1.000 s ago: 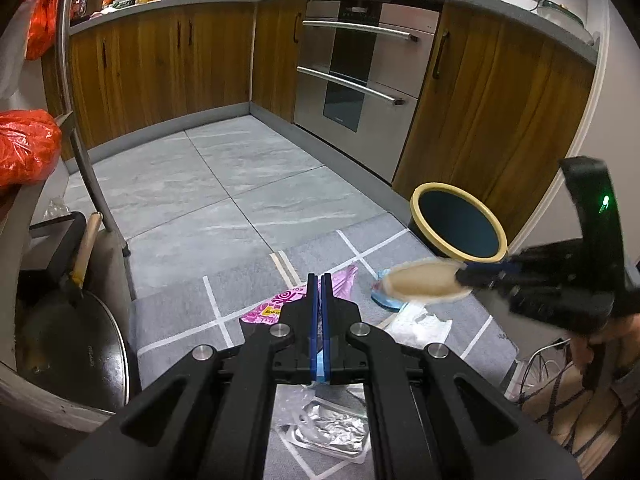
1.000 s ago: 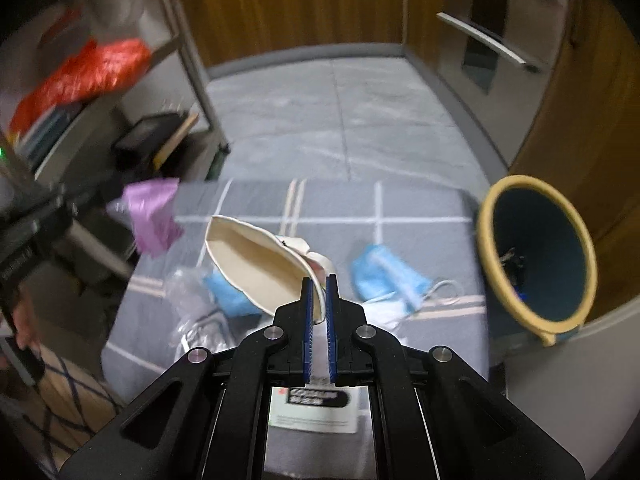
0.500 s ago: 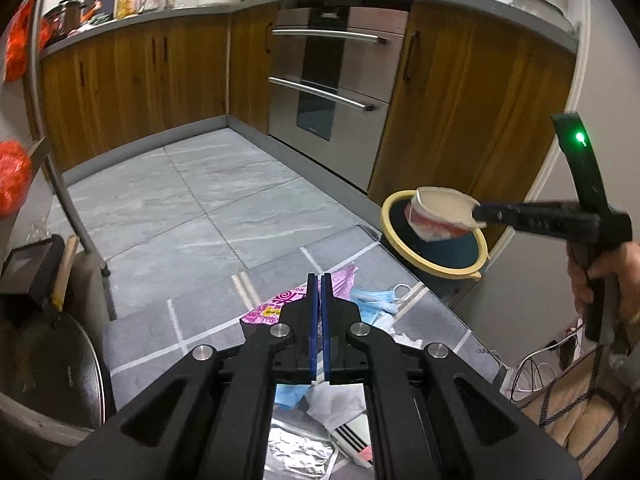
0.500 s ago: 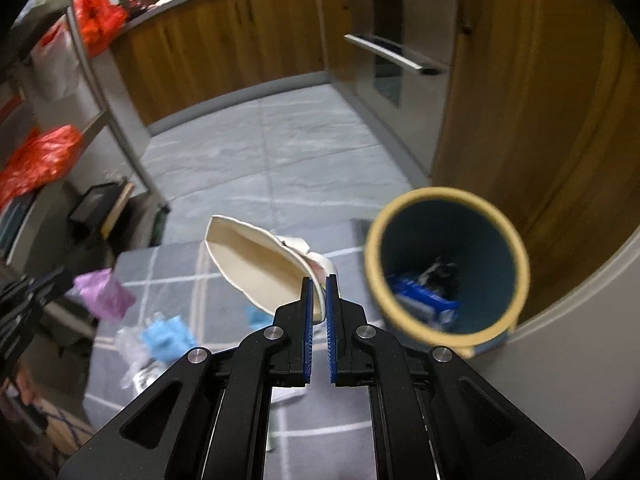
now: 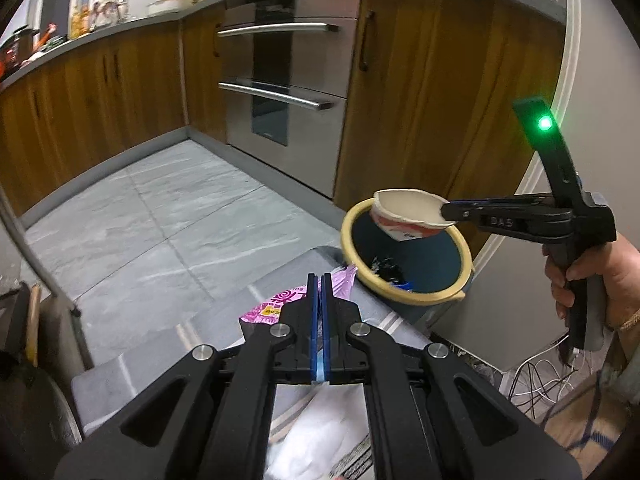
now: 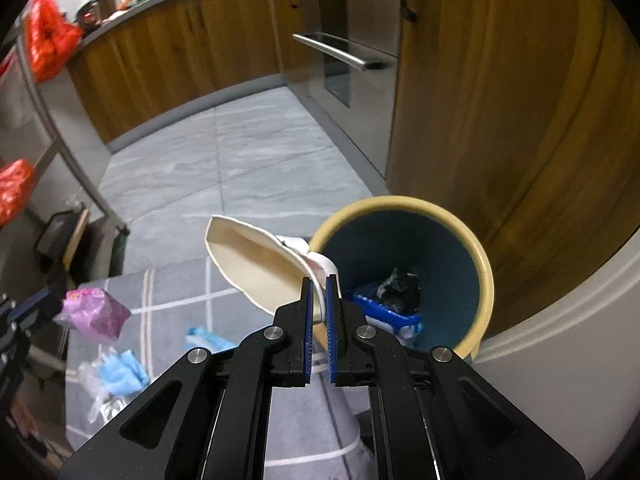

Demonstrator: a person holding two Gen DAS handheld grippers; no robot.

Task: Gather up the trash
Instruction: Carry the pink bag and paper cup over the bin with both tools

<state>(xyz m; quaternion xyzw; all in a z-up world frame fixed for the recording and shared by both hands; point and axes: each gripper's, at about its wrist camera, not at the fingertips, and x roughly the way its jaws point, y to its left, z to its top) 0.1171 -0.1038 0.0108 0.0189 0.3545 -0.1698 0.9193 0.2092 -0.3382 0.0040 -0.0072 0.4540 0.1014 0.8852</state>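
Over the bin (image 6: 400, 204) now, no longer the table, right claw (image 6: 319, 280) grips crushed cup (image 6: 256, 268).

We count two grippers, the left gripper (image 5: 319, 280) and the right gripper (image 6: 319, 286), and one hand (image 5: 592, 276). We see one bin (image 6: 478, 256), one crushed cup (image 6: 256, 268), one pink wrapper (image 6: 96, 312), and two blue masks, one (image 6: 122, 372) beside the other (image 6: 208, 340). We also count one grey cloth (image 6: 180, 284), two oven handles, the upper (image 5: 276, 30) and the lower (image 5: 276, 96), and two red bags, one (image 6: 48, 40) above the other (image 6: 14, 188).
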